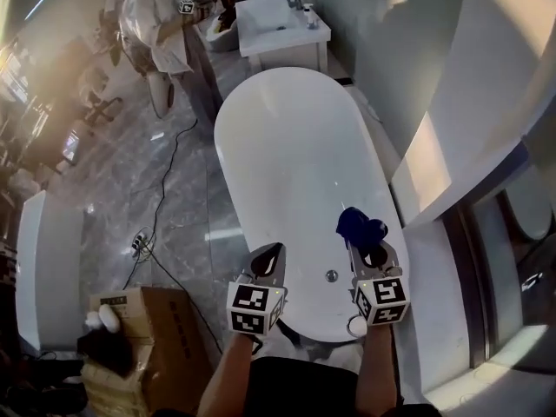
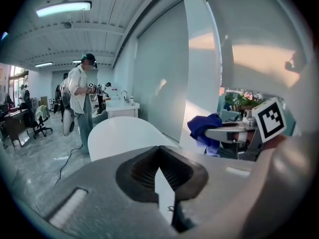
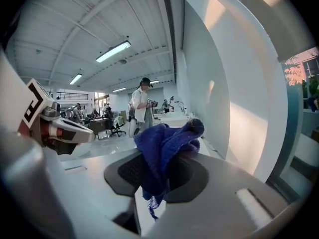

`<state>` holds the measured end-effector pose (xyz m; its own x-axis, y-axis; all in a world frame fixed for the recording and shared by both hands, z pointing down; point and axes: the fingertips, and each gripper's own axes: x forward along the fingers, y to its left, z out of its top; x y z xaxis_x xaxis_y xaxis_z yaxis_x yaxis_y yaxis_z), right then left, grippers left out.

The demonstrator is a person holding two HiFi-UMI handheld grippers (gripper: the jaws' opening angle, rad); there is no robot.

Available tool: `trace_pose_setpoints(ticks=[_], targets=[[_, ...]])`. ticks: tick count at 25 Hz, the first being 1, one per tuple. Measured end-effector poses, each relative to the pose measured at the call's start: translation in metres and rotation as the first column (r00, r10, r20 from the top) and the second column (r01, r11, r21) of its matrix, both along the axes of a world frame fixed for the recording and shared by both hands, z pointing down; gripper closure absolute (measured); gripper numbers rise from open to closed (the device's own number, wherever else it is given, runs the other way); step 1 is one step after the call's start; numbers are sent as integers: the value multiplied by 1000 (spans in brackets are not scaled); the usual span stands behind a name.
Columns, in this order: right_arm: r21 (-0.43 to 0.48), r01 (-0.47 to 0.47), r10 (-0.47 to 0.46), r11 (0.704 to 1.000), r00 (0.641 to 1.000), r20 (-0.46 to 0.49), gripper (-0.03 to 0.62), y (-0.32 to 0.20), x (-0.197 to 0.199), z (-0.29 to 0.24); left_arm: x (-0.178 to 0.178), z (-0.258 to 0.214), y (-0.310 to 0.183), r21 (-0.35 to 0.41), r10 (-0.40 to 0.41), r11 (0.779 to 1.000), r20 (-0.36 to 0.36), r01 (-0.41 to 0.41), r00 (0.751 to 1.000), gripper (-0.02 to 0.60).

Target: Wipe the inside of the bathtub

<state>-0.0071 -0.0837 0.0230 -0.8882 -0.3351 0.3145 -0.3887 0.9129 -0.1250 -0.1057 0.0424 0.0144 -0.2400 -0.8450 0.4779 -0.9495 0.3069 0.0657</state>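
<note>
grey marbled floor (image 1: 174, 207) fills the left of the room and a plain white wall (image 1: 382, 50) runs along the right, with the white oval bathtub (image 1: 295, 146) standing between them, its long side running from near to far. at the tub's far end is a white washbasin cabinet (image 1: 280, 26), and a person (image 1: 156, 24) in a white top stands just left of it. a black cable (image 1: 165, 181) trails over the floor on the left, and a cardboard box (image 1: 156, 320) sits at the near left. both grippers are held over the near end of the tub, each with a cube of square markers at its back. the left gripper (image 2: 159, 156) is above the near left rim; its jaws are pressed together with nothing between them. the right gripper (image 3: 159, 176) is over the near right part of the tub, beside the right-hand rim, and its jaws are clamped on a blue cloth (image 3: 164, 146). the cloth bunches up above the jaws and a frayed end hangs down between the dark pads. from the head view the cloth shows just beyond the right gripper's tips, over the inside of the tub and a little far and right of the drain (image 1: 331, 275); whether it touches the white surface there cannot be told. the two grippers are side by side, apart from each other, both pointing toward the far end of the tub. the tub's inside is bare and white.
</note>
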Motion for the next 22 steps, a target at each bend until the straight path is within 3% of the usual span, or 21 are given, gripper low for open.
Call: trace_pose_setpoints(ticks=[5, 15, 18, 22], targets=[[-37, -43, 43, 998, 999, -19, 494, -3, -30, 37, -44, 49, -2, -75, 32, 997, -48, -36, 998, 577], [-106, -185, 170, 977, 976, -134, 494, 0, -26, 160, -82, 158, -19, -193, 138, 968, -115, -159, 984, 577], [-127, -220, 197, 967, 966, -170, 494, 1, -23, 206, -85, 196, -33, -231, 203, 946, -132, -229, 970, 577], [-179, -259, 213, 949, 947, -240, 494, 10, -18, 259, -81, 247, -47, -309, 317, 884, -156, -351, 936, 577]])
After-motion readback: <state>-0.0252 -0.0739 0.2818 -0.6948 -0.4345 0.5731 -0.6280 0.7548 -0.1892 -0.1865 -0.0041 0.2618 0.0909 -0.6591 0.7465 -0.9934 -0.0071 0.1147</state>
